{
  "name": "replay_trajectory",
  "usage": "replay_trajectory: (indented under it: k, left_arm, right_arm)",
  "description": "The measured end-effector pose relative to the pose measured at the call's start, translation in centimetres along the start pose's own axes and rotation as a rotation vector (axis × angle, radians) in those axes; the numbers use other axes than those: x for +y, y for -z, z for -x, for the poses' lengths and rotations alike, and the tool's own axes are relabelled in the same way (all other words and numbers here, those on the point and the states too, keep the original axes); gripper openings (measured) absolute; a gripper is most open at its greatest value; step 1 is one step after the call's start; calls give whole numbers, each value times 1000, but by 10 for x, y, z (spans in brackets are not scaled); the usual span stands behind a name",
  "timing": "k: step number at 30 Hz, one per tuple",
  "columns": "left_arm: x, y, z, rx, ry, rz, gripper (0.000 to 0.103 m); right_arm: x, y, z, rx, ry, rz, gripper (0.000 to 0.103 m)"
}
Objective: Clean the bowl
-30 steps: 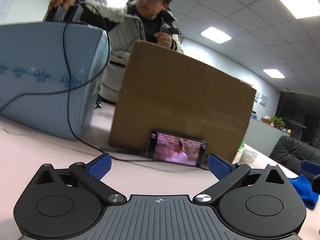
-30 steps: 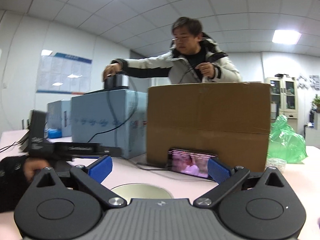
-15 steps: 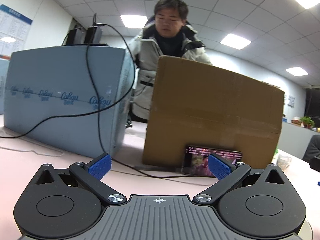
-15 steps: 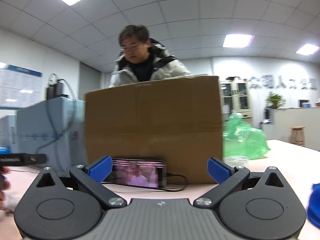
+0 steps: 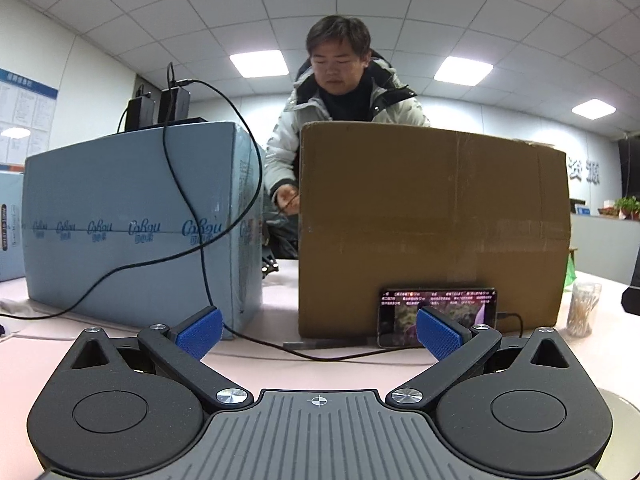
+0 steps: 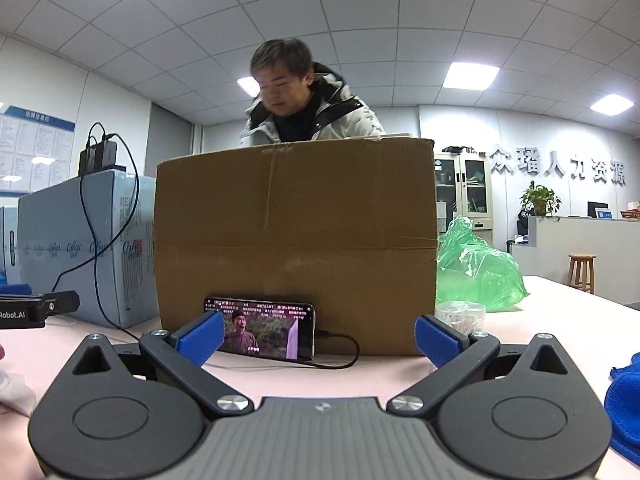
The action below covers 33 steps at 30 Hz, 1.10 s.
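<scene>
My left gripper is open, its blue pads wide apart over the pink table with nothing between them. A pale grey curved sliver at the lower right edge of the left wrist view may be the bowl's rim; I cannot tell for sure. My right gripper is also open and empty. A blue cloth lies on the table at its right. The other gripper's black body shows at the left edge of the right wrist view. No bowl shows in the right wrist view.
A brown cardboard box stands ahead with a phone leaning on it, playing video, cable attached. A light blue carton with chargers and a hanging cable is left. A green bag and swab jar are right. A person stands behind.
Both views have swung so the brown box is now centred. The person's hand left the top of the blue carton. The bowl seen below the right gripper a second ago is out of view.
</scene>
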State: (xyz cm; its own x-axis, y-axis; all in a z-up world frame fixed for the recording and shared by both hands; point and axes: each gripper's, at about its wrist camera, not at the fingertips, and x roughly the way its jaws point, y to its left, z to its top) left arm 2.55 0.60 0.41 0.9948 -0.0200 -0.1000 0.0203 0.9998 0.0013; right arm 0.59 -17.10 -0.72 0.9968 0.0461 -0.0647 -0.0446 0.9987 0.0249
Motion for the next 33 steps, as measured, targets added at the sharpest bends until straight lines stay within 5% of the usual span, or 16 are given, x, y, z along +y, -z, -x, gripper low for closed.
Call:
replay_trajectory:
  k: [33]
  left_arm:
    - [-2,1,0,-9,-12,-13,103]
  right_arm:
    - [-2,-3,13,-54,62,-21,103]
